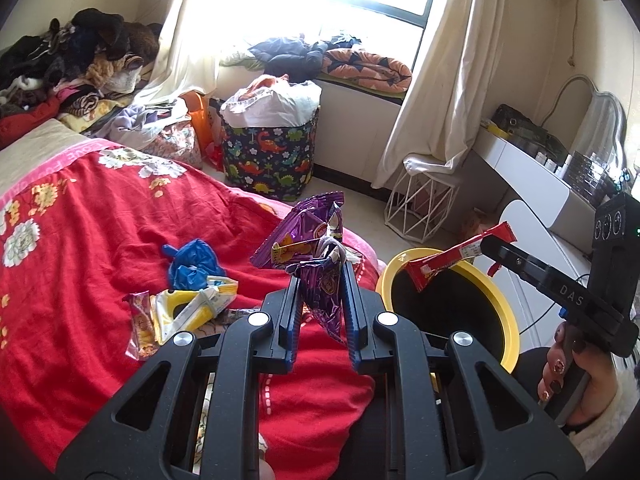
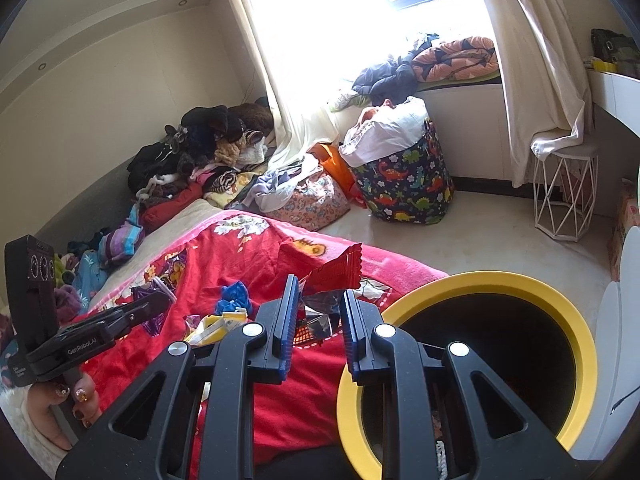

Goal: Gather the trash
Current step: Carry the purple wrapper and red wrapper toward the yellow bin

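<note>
My left gripper (image 1: 322,280) is shut on a crumpled purple snack bag (image 1: 316,240), held above the red floral bedspread (image 1: 100,240). To its right, my right gripper (image 1: 486,246) is shut on a red wrapper (image 1: 448,260) that hangs over the far rim of a yellow-rimmed black bin (image 1: 386,280). In the right wrist view the right gripper (image 2: 319,288) pinches the red wrapper (image 2: 332,272) just left of the bin (image 2: 480,280). The left gripper (image 2: 162,304) with the purple bag (image 2: 152,288) is at the far left. A blue crumpled glove (image 1: 192,264) and yellow-white wrappers (image 1: 192,308) lie on the bed.
A dinosaur-print hamper (image 1: 272,156) full of laundry stands on the floor by the window. A white wire stool (image 1: 420,200) and a white desk (image 1: 532,176) are at the right. Clothes are piled (image 1: 80,60) at the bed's far end. A hand (image 1: 568,364) holds the right gripper's handle.
</note>
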The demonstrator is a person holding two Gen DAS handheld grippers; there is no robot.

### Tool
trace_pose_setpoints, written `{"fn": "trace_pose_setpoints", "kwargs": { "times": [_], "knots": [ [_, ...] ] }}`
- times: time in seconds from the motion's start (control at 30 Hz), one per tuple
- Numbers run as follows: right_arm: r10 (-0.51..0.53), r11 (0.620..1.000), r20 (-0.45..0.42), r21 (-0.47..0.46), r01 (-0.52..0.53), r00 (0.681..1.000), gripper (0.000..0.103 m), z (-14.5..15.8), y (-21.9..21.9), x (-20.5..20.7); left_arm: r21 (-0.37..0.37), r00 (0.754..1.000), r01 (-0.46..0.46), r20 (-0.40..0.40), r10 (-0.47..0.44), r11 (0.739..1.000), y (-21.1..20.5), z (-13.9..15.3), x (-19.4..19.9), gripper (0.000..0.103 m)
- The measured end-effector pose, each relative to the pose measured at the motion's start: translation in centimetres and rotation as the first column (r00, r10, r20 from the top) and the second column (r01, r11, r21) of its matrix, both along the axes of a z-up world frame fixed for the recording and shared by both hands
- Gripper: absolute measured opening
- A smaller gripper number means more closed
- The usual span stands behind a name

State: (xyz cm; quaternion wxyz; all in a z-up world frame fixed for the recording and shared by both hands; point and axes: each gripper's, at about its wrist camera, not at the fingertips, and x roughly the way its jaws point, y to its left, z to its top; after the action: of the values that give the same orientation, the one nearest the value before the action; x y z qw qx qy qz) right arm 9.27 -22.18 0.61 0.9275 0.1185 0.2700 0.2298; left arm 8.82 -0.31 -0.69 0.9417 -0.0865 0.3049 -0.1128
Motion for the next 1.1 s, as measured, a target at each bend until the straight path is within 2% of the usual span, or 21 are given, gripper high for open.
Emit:
{"fn": "trace_pose_setpoints", "kwargs": {
  "times": [0.57, 1.1],
  "knots": [
    [-0.097, 0.995, 0.017, 0.004, 0.097, 0.995, 0.020, 0.6, -3.1, -0.5, 0.014, 0.997, 0.075, 0.007, -0.075, 0.997, -3.7, 0.0, -0.2, 0.013],
    [-0.192, 0.981, 0.028, -0.028, 0.193, 0.981, 0.020, 0.3, -5.5, -0.8, 0.028, 0.988, 0.153, 0.003, -0.153, 0.988, -7.4, -0.4, -0.4, 0.013]
  ]
}}
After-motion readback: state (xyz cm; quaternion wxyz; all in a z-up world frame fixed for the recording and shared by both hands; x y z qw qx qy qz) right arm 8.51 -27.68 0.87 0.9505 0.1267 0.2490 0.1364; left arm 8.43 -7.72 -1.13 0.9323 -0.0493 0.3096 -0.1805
